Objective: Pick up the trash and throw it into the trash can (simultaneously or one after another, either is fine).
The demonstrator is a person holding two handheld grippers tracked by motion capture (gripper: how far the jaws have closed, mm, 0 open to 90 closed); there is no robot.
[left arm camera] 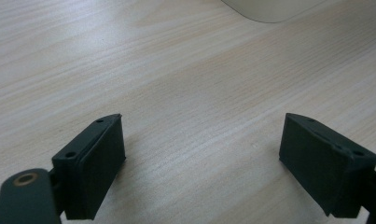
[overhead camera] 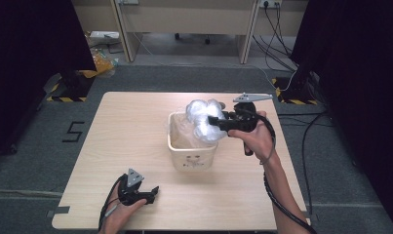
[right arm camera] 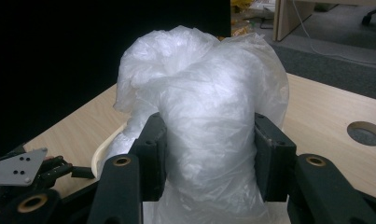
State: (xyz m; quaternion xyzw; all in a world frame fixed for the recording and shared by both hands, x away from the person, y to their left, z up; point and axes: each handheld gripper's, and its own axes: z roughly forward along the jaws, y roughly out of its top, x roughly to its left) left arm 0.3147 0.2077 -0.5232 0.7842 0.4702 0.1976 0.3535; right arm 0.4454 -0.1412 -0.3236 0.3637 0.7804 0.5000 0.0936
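Right gripper: jaws clamped on a bunched plastic bag, held above the bin, seemingly for lifting out or lining.
Left gripper: jaws apart, idle, resting near-left of the bin.
Plastic bag: translucent white, crumpled, its tail trailing into the bin.
Bin: cream, mid-table.
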